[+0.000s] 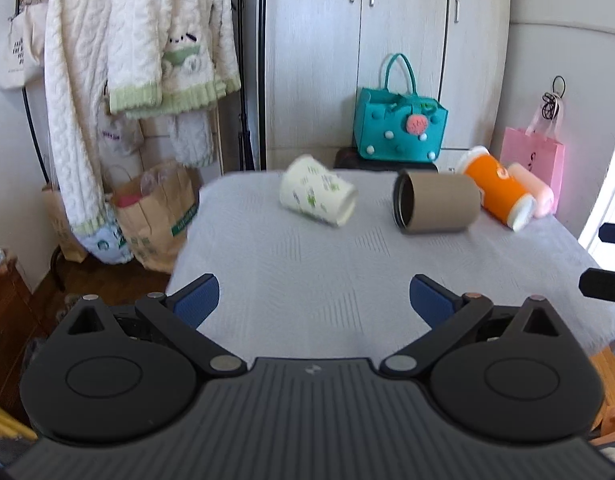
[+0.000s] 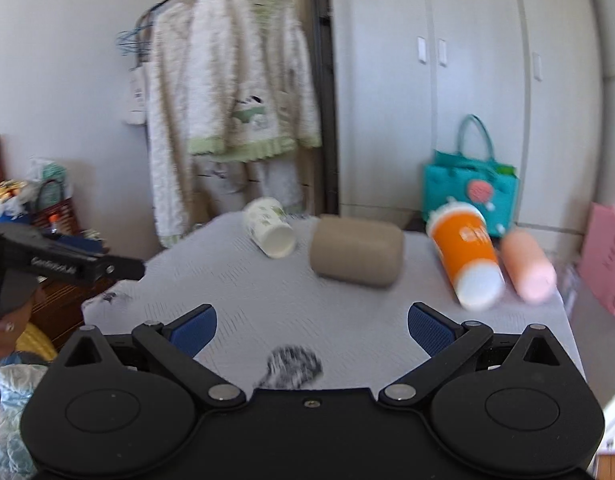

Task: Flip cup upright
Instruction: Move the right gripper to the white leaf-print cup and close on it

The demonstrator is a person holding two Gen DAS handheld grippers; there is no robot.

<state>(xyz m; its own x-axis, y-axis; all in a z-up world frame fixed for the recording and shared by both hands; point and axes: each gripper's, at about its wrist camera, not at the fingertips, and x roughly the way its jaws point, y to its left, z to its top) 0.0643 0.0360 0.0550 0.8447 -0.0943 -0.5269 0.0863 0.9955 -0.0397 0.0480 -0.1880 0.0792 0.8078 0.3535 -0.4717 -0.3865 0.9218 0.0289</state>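
Several cups lie on their sides at the far end of the table (image 1: 307,280): a white paper cup with green print (image 1: 317,196) (image 2: 270,227), a brown cup (image 1: 437,203) (image 2: 357,251), an orange cup with a white base (image 1: 497,188) (image 2: 465,256) and a pink cup (image 1: 533,190) (image 2: 527,266). My left gripper (image 1: 314,300) is open and empty, over the near part of the table. My right gripper (image 2: 311,330) is open and empty, also short of the cups. The left gripper's body shows in the right wrist view (image 2: 67,266).
A grey cloth covers the table (image 2: 347,320), with a dark print (image 2: 293,364) near its front. A teal felt bag (image 1: 399,128) stands behind the table, a pink paper bag (image 1: 533,160) at right. Clothes hang on a rack (image 1: 127,60) at left, paper bags (image 1: 155,216) below.
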